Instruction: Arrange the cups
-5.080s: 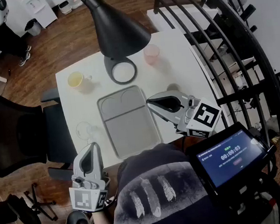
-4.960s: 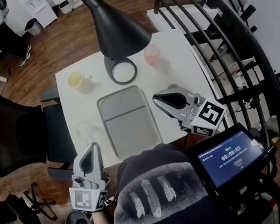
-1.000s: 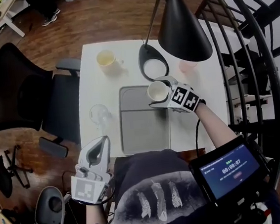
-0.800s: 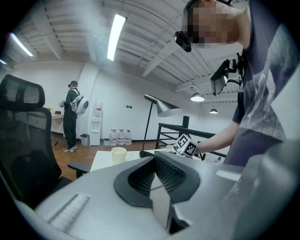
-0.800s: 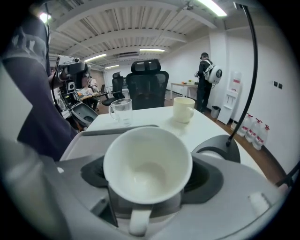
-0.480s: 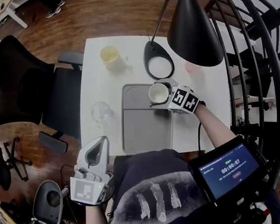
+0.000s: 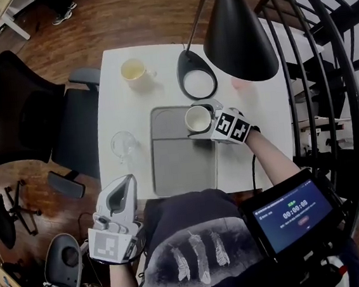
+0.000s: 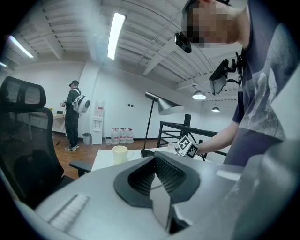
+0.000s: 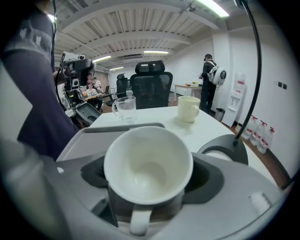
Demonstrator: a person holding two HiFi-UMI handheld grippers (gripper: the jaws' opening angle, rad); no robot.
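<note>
A white cup (image 7: 196, 117) with its handle toward the camera sits between the jaws of my right gripper (image 7: 203, 122), which is shut on it. It hangs low at the far right corner of the grey tray (image 7: 175, 165); I cannot tell whether it touches. The right gripper view shows the cup (image 9: 147, 161) upright and empty. A cream mug (image 7: 132, 69) stands at the table's far left, and a clear glass mug (image 7: 123, 142) stands left of the tray. A pink cup (image 7: 242, 83) peeks out under the lamp shade. My left gripper (image 7: 114, 207) is shut and empty, off the table's near edge.
A black desk lamp's base (image 7: 198, 82) stands just beyond the tray, and its shade (image 7: 237, 28) hangs over the table's right part. A black office chair (image 7: 30, 117) is left of the white table (image 7: 119, 111). A stair railing (image 7: 324, 61) runs along the right.
About five seconds ago my right gripper was to the right of the tray; now it has the white cup at the tray's far right corner, slightly lower than a second ago. The left gripper has stayed put.
</note>
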